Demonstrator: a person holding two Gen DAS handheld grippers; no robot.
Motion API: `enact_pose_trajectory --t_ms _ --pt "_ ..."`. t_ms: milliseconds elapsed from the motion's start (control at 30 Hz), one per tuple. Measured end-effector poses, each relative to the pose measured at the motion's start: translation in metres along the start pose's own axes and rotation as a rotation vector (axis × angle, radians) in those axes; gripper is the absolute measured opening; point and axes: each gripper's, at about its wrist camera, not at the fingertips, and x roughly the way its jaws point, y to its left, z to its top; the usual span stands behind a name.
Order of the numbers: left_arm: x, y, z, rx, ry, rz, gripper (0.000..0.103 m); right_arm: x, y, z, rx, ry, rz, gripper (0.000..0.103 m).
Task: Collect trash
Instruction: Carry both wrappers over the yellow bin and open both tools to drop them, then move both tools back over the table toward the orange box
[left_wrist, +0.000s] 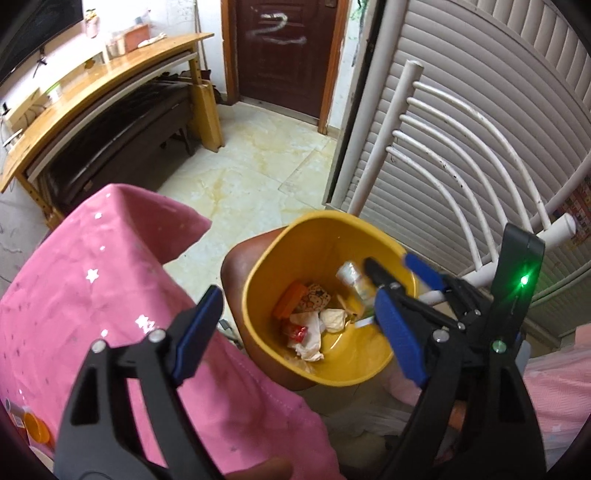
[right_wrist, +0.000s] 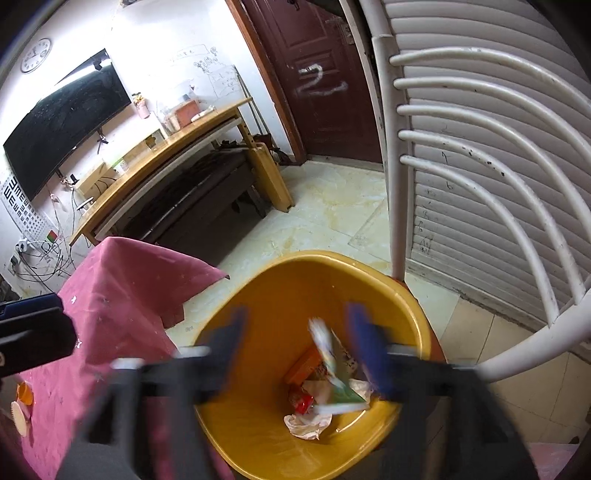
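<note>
Nearest, we see the left gripper (left_wrist: 295, 325) with its blue-padded jaws spread wide and nothing between them. Beyond it, the right gripper (right_wrist: 295, 350) hangs over the round yellow plastic bin (right_wrist: 229, 428), jaws likewise released. Inside the bin lie crumpled white tissue (right_wrist: 306, 424), a red wrapper (right_wrist: 301, 400) and a green-and-white packet (right_wrist: 332, 373). Beside it stands the pink star-printed tablecloth (left_wrist: 92, 288); farther off, the dark red door (left_wrist: 284, 55).
</note>
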Motion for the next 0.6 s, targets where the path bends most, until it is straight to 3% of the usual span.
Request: enact_pose_trajectory --t_ms 300,600 --pt "-0.047 0.04 -0.022 -0.102 -0.05 -0.016 0.08 -0.011 0.019 0.0 -0.025 -0.029 0.043 0.079" --pt "-0.103 0.116 -0.055 -0.226 -0.14 0.025 0.08 -0.03 0.093 -0.01 -0.185 -0.061 0.128 0.079"
